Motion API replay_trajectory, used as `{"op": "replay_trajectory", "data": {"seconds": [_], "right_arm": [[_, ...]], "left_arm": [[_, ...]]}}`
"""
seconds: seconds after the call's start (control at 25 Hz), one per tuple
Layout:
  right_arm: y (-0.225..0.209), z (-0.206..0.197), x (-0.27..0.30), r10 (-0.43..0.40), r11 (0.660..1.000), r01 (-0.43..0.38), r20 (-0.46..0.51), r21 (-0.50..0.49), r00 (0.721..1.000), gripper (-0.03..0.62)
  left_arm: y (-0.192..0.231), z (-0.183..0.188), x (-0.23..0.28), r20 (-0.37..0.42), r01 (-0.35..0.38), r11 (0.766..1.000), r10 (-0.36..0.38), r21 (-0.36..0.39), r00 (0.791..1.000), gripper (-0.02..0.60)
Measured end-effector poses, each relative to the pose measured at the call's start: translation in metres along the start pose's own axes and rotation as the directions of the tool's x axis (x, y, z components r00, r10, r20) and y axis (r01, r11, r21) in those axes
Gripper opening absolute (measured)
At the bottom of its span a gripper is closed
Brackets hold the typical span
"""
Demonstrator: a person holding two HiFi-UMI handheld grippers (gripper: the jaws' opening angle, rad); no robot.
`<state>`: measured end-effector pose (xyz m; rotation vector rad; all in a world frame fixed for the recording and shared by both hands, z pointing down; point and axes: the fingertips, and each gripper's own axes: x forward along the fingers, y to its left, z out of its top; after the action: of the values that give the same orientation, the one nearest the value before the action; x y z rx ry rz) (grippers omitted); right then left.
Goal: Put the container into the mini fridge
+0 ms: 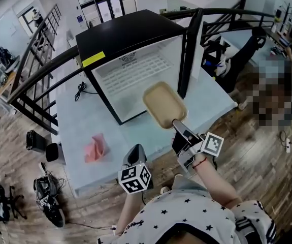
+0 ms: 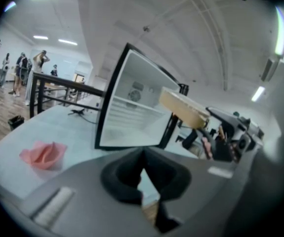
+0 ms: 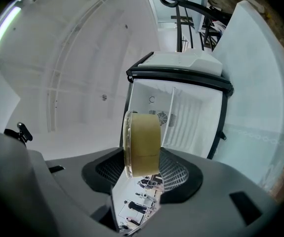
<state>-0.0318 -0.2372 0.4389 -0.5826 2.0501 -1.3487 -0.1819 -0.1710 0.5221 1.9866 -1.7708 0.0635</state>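
On the pale worktop (image 1: 110,131), the mini fridge (image 1: 130,44) stands open just ahead of the right claw (image 1: 178,124), which clenches the container (image 1: 164,104); the left claw (image 1: 137,152) is pinched together, empty. Carrying step, I judge: next, reach inside level, then release.

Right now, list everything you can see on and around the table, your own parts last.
mini fridge: one, black with a white inside, open, on the table
label: one, yellow, on the fridge's top front edge
container: one, tan, held in the air before the fridge opening
cloth: one, pink, crumpled on the table, left of the fridge's front
cable: one, black, on the table at the fridge's left
table: one, pale blue-white, under the fridge
railing: one, black, around the table
left gripper: one, grey, jaws together, empty, at the table's near edge
right gripper: one, grey, jaws closed on the container
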Motion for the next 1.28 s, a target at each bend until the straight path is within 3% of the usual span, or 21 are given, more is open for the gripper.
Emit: {"op": "replay_trajectory", "data": {"seconds": [0.36, 0.8, 1.28], "right_arm": [[-0.013, 0.024, 0.057, 0.034, 0.999, -0.033, -0.063, 0.019, 0.997, 0.219], [-0.041, 0.071, 0.114, 0.017, 0.999, -0.009, -0.149, 0.054, 0.989, 0.219], [-0.075, 0.093, 0.167, -0.01, 0.994, 0.03, -0.186, 0.102, 0.983, 0.219]], "left_arm": [[0.019, 0.018, 0.04, 0.009, -0.061, 0.998, 0.061, -0.02, 0.998, 0.008], [0.021, 0.048, 0.086, 0.024, -0.163, 0.985, 0.165, -0.061, 0.986, 0.008], [0.03, 0.064, 0.118, 0.038, -0.261, 0.962, 0.265, -0.081, 0.963, 0.008]]}}
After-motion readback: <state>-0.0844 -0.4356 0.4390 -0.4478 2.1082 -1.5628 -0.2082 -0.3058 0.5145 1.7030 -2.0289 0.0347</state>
